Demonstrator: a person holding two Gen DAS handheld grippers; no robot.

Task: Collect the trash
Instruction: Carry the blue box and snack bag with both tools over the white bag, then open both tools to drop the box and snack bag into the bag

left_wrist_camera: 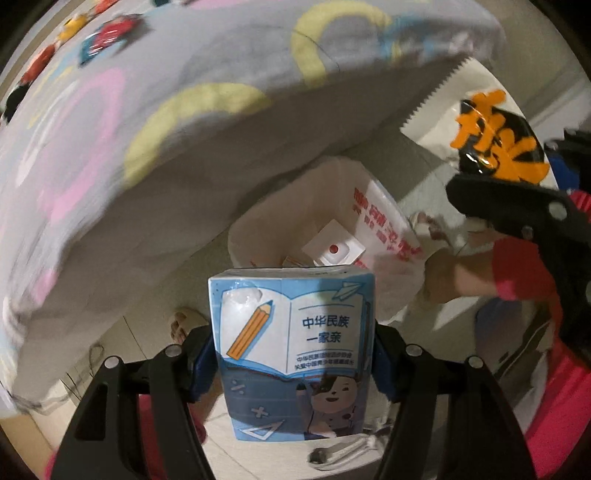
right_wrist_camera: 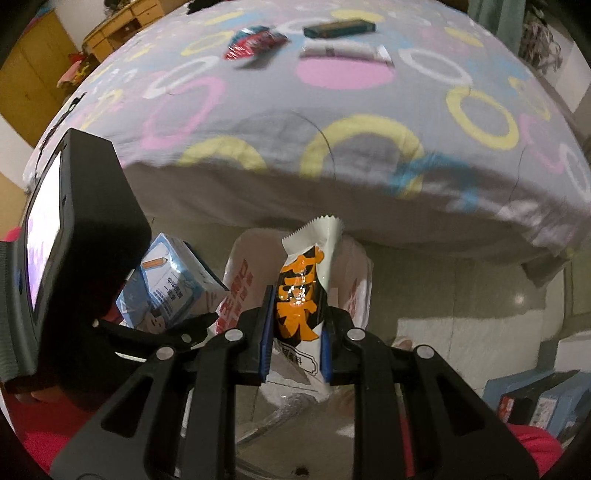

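Trash is held in both tongs above a white plastic bag (left_wrist_camera: 325, 221) that stands open on the floor beside the bed (left_wrist_camera: 147, 129). In the left wrist view, a blue and white carton (left_wrist_camera: 291, 354) is clamped between the pads of the left tongs (left_wrist_camera: 293, 363), which stand part open around its width. On the carton's face an open book, an orange pencil and a paper plane are drawn, and the Chinese lines 中华民族 and 一家亲 are printed in blue; smaller lines below them are too fine to be read. A cartoon figure and maths signs are seen lower down. The bag's mouth lies just beyond the carton, with red Chinese lettering on its side that is blurred, and a white packet with a red dot (left_wrist_camera: 334, 249) rests inside. To the right, a white wrapper (left_wrist_camera: 495, 136) with bold orange and black characters is gripped by the right tongs (left_wrist_camera: 476, 181). In the right wrist view those tongs (right_wrist_camera: 293, 350) are seen pressed tight on the thin wrapper (right_wrist_camera: 301, 291), whose serrated top edge points up. On the bedsheet, patterned with rings, a red snack packet (right_wrist_camera: 255, 42), a dark box (right_wrist_camera: 340, 27) and a white tube (right_wrist_camera: 347, 51) are left lying.
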